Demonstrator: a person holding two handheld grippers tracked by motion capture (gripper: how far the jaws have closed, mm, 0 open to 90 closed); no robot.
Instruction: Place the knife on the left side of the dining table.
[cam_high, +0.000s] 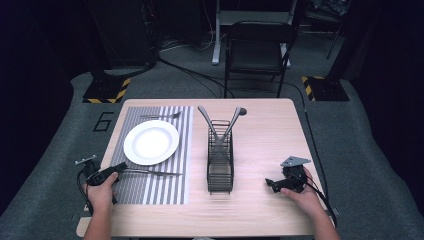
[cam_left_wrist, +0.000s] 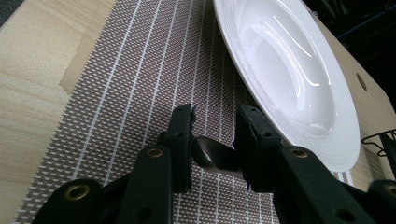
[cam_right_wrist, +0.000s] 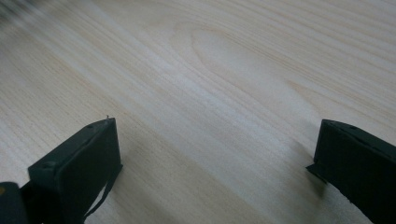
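High view: left hand-held gripper (cam_high: 121, 167) sits at the near left part of the surface (cam_high: 260, 210), over the striped placemat (cam_high: 165, 187). A knife (cam_high: 152, 173) lies on the mat, its handle end at the jaws, blade running away to the right of the gripper. White plate (cam_high: 151, 141) just beyond the gripper; fork (cam_high: 161, 116) further off, past the plate. Wire cutlery basket (cam_high: 220, 162) w/ two utensils stands well right of it. Right hand-held gripper (cam_high: 270, 184) rests low on bare wood, right of the basket, nothing near its tips.

Left gripper view: jaws narrowly apart, the knife's dark handle end (cam_left_wrist: 215, 157) between them (whether the pads press on it, can't tell). Plate (cam_left_wrist: 299, 79) just ahead, to the right.

Right gripper view: jaws spread wide, nothing between them, bare wood (cam_right_wrist: 210, 93) under and ahead.
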